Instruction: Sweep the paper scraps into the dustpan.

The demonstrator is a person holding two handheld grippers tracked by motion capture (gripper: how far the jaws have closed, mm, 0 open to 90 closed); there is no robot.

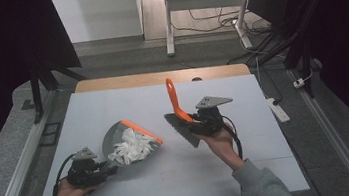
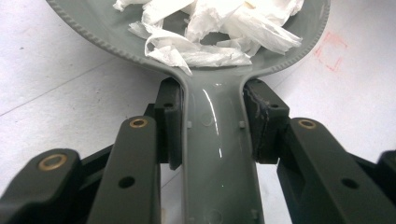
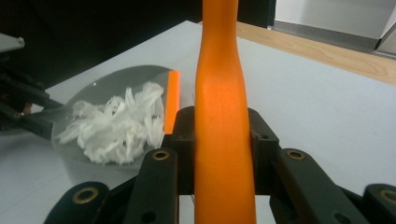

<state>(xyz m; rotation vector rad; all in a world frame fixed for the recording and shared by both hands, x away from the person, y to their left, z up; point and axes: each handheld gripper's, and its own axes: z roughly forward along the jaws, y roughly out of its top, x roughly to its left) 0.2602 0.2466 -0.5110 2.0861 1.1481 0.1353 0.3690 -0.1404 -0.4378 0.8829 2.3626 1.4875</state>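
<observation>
No brand, label or readable writing shows on any of the things; the one mark is a small red square outline (image 2: 330, 51) drawn on the table top, seen in the left gripper view just beside the dustpan's rim.

The table (image 1: 113, 105) has a pale grey-white top with faint seam lines, and a strip of bare wood runs along its far edge. Around it lies grey carpeted floor with metal rails at both sides. Beyond the far edge stand the white legs of another desk (image 1: 169, 23) with loose cables on the floor, and a white power strip (image 1: 278, 109) lies on the floor to the right. Black curtains darken both sides of the room.

The left claw (image 1: 105, 171) is closed on the handle of a grey dustpan (image 1: 116, 135), its pads pressing the handle from both sides. The dustpan sits on the table left of centre, with an orange lip on its far edge and a heap of torn white paper scraps (image 1: 132, 147) in it.

The right claw (image 1: 197, 125) is clamped on the orange handle of a hand brush (image 1: 178, 108), held above the table just right of the dustpan, handle pointing up and away, dark bristles (image 1: 182, 129) facing the pan.
</observation>
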